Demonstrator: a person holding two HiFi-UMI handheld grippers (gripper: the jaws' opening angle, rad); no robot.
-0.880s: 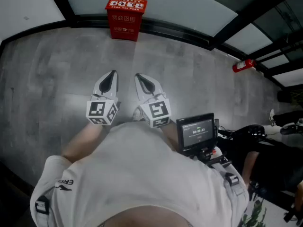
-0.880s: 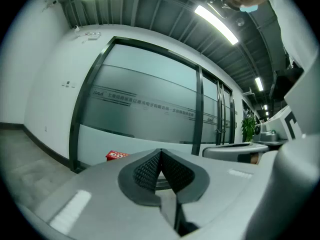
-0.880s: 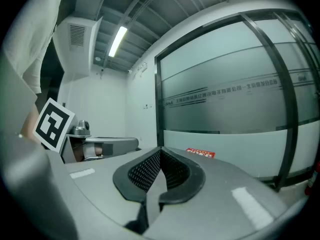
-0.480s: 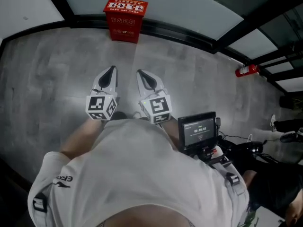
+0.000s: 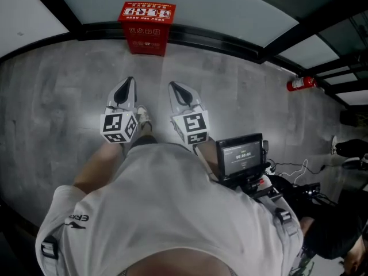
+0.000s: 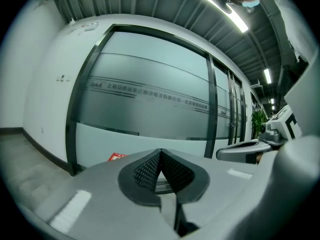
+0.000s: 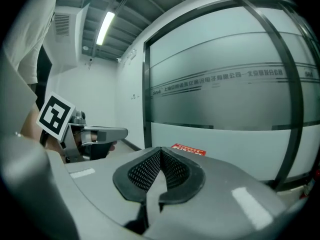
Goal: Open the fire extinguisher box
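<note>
The red fire extinguisher box [image 5: 146, 27] sat closed by the wall, well ahead. The left claw [image 5: 124, 91] and right claw [image 5: 181, 94] were shut, holding nothing. Opening was not started.

I stood on a grey floor [image 5: 259, 114]. Far ahead ran a frosted glass wall [image 5: 190, 4] in black frames [image 6: 72, 134], a line of print across it. A white wall [image 6: 30, 84] met it on the left. Strip lights [image 7: 105, 28] burned along the ribbed ceiling [image 6: 165, 4]. A plant [image 6: 258, 121] stood far right.
</note>
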